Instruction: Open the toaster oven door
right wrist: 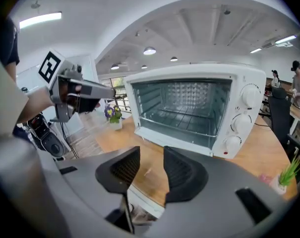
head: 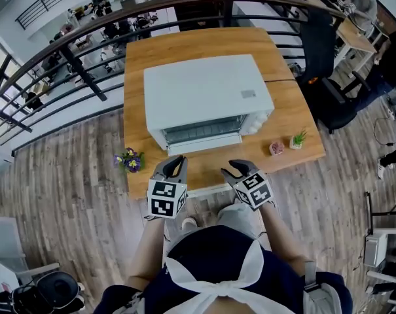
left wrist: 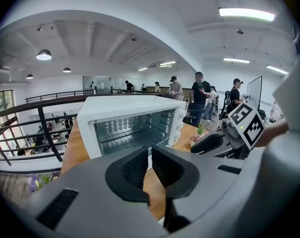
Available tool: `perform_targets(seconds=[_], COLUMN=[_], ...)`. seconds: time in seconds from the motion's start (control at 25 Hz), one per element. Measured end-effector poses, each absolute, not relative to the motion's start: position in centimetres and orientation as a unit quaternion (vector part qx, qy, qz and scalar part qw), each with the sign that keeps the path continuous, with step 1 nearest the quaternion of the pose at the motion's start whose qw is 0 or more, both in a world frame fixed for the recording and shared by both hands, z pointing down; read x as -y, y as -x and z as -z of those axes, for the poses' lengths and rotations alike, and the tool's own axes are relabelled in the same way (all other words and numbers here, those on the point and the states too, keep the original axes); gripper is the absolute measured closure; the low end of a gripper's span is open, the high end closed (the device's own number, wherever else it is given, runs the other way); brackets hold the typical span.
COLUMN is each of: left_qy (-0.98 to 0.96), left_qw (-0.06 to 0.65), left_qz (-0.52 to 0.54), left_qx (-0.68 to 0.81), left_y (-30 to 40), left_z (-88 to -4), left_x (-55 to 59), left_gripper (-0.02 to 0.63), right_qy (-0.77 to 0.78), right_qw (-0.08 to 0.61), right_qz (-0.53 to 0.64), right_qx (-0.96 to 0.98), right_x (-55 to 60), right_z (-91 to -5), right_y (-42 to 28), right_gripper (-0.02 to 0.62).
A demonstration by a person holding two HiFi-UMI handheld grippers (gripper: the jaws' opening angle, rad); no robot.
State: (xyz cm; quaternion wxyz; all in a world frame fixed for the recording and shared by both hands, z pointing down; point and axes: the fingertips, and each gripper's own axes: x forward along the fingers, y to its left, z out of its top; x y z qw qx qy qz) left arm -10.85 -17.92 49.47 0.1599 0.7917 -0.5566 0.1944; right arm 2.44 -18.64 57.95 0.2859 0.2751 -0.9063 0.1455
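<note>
The toaster oven (head: 204,93) sits mid-worktop (head: 296,110), its door (head: 204,144) seemingly already folded down. The left hand-held gripper (head: 175,161), pressed together, and the right hand-held gripper (head: 234,167), half spread, hover empty at the near edge, clear of the door's swing.

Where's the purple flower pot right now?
Head view: the purple flower pot sits at the front-left edge of the wooden table, left of the toaster oven and just left of the left gripper.

Wooden table (head: 296,110) has purple flowers (head: 130,159) at its near left corner, plus a pink pot (head: 276,148) just beside a small green plant (head: 298,139) at the near right. Black railing (head: 86,44) behind, office chair (head: 328,90) on the right.
</note>
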Motion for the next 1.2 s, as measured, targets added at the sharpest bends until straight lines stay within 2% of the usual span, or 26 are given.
perform_targets(seconds=[0.16,0.52,0.68,0.92,1.2], left_qy=[-0.794,-0.794,-0.793,-0.800,-0.802], left_qw=[0.154,0.147,0.143,0.134,0.128], left_qz=[-0.176,-0.130,-0.116,-0.109,-0.100], left_qx=[0.561,0.576,0.580,0.574,0.574], left_y=[10.4,8.7,8.6,8.4,7.9], left_z=[-48.2,-46.8,-45.4,-43.2,-42.0], left_x=[18.7,20.7,21.2,21.3,21.5], left_gripper=[0.569,0.569,0.569,0.569,0.569], right_qy=[-0.287,-0.302,-0.325,-0.338,-0.335], right_qw=[0.232,0.157,0.115,0.097,0.078], right_qz=[-0.148,-0.117,-0.113,-0.084,-0.076], right_qx=[0.918,0.933,0.932,0.932,0.936], right_x=[19.7,21.7,22.7,23.1,23.3], right_z=[-54.5,-49.8,-46.8,-43.6,-41.9], right_y=[-1.5,-1.0,-1.0,-0.1,-0.1], right_gripper=[0.448,0.470,0.525,0.588,0.591])
